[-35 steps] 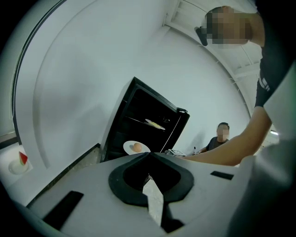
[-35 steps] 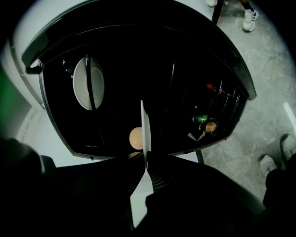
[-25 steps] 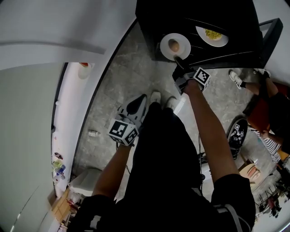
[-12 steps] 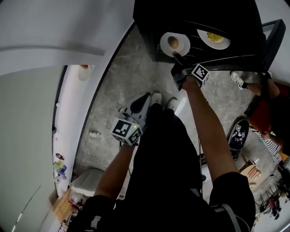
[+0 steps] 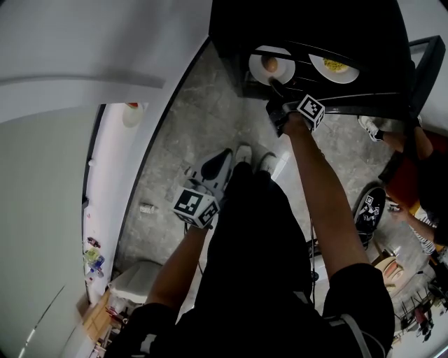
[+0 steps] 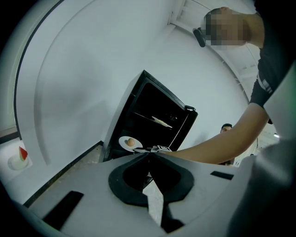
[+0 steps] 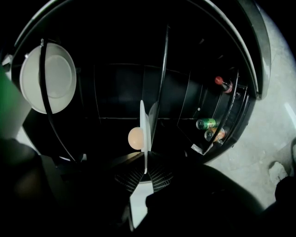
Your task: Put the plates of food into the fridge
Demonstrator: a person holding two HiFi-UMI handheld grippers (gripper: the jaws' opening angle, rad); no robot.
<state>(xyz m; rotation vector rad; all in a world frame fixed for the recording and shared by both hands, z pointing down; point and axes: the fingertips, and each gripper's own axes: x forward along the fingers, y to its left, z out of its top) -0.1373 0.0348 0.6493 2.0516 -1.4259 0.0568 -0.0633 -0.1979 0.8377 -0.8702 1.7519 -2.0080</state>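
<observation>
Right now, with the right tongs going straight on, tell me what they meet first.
The right tongs, shut on the egg plate, point into the open fridge. Nothing shows ahead before its dark back wall, though depth is unclear.

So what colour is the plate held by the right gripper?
White; the plate shows best in the head view.

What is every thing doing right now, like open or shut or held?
Black fridge: door open.
White plate with an egg: gripped by its rim, at the fridge's opening.
White plate with yellow food: resting on a fridge shelf.
Right tongs: shut on the egg's plate.
Left tongs: shut, empty.
</observation>
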